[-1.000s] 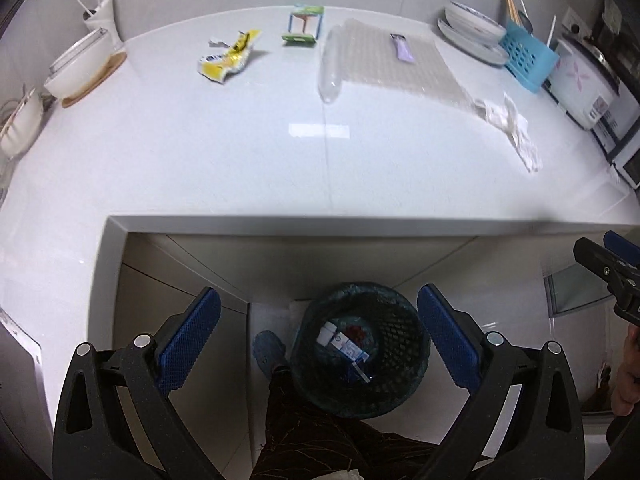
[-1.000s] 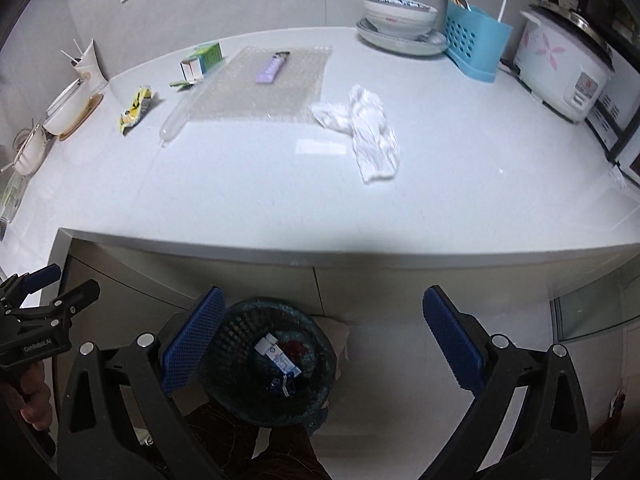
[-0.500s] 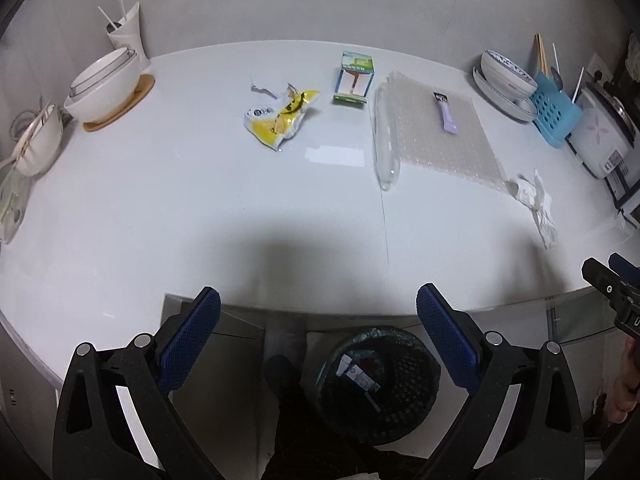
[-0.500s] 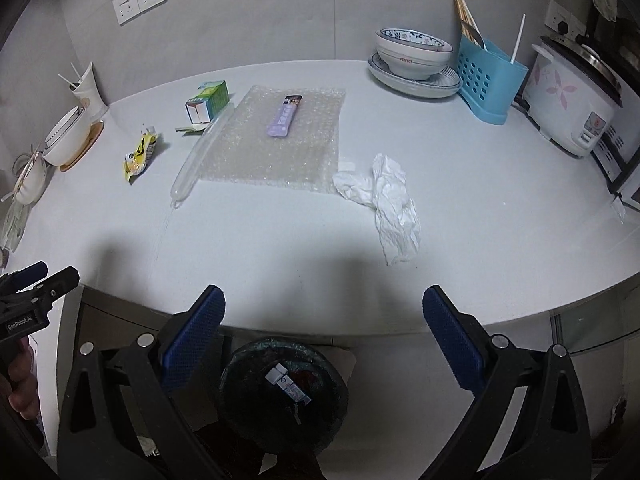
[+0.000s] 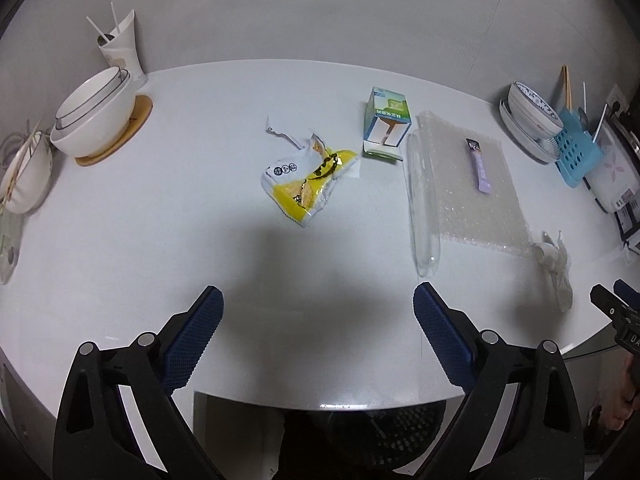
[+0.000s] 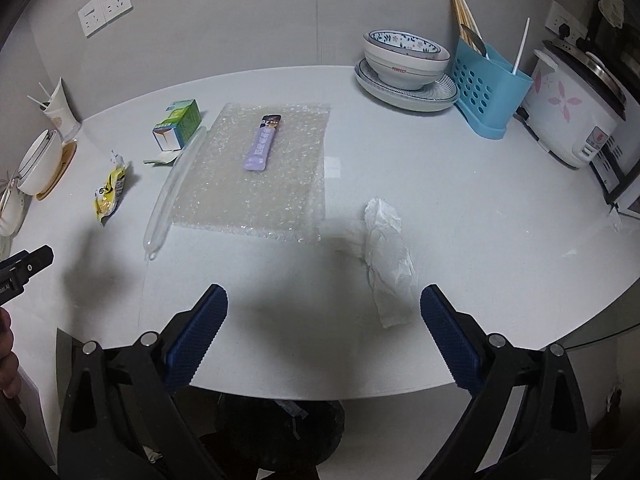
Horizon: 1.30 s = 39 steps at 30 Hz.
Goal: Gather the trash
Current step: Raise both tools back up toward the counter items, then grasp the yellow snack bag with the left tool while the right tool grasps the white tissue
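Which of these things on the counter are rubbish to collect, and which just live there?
Rubbish: yellow wrapper, green carton, bubble wrap, purple sachet, tissue.

Staying put: white bowls, cup, patterned bowl, blue caddy, rice cooker.

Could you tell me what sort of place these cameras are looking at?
Most likely a home kitchen counter. A rice cooker stands against the wall beside a blue utensil holder with chopsticks, and bowls are stacked on a plate. Wrappers and a tissue litter the white counter.
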Each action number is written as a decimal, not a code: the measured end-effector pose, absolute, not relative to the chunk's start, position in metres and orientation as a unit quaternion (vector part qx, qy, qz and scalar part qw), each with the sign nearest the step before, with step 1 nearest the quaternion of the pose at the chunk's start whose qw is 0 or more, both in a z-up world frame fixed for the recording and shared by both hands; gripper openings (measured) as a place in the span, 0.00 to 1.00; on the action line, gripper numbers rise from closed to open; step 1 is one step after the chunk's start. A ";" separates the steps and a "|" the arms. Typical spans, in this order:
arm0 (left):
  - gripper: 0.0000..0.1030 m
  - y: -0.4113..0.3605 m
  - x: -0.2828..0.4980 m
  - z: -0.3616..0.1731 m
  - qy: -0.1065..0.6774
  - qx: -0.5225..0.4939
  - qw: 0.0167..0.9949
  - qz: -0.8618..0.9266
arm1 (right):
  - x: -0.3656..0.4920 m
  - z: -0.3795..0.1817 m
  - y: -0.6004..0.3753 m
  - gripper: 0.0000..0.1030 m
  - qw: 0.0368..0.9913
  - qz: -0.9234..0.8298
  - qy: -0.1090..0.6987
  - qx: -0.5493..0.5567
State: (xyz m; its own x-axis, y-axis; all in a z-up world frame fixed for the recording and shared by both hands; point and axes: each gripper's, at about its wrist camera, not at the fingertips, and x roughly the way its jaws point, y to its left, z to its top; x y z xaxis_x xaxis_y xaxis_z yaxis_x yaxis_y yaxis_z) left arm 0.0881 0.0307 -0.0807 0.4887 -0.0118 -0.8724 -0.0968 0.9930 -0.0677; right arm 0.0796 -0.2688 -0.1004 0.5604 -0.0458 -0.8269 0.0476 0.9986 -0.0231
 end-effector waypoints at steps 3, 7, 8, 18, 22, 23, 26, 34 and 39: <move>0.88 0.038 0.106 -0.086 0.510 -0.056 0.858 0.023 | 0.095 -0.106 -0.275 0.88 0.877 -0.035 0.480 0.006; 0.88 0.047 0.132 -0.095 0.519 -0.057 0.853 0.024 | 0.112 -0.115 -0.284 0.86 0.868 -0.048 0.493 0.010; 0.88 0.049 0.140 -0.099 0.521 -0.056 0.851 0.024 | 0.115 -0.117 -0.287 0.85 0.866 -0.051 0.497 0.012; 0.86 0.059 0.195 -0.129 0.543 -0.045 0.838 0.024 | 0.149 -0.143 -0.307 0.76 0.837 -0.071 0.542 0.027; 0.85 0.062 0.214 -0.142 0.554 -0.040 0.831 0.026 | 0.157 -0.150 -0.309 0.71 0.827 -0.076 0.556 0.030; 0.85 0.063 0.217 -0.145 0.556 -0.040 0.830 0.025 | 0.158 -0.151 -0.309 0.71 0.825 -0.075 0.559 0.030; 0.84 0.061 0.226 -0.151 0.561 -0.032 0.827 0.023 | 0.165 -0.157 -0.309 0.67 0.817 -0.076 0.570 0.029; 0.70 0.062 0.241 -0.166 0.577 -0.027 0.816 0.014 | 0.177 -0.174 -0.308 0.55 0.796 -0.068 0.600 0.041; 0.60 0.066 0.245 -0.170 0.583 -0.031 0.812 0.008 | 0.180 -0.181 -0.308 0.47 0.789 -0.069 0.609 0.046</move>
State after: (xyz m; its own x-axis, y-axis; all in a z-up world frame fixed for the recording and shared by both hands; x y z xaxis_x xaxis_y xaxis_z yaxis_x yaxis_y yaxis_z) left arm 0.2449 0.0658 -0.1697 0.3195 -0.0241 -0.9473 -0.0488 0.9979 -0.0418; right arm 0.1798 -0.3076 -0.1811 0.2491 -0.0534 -0.9670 0.1660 0.9861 -0.0117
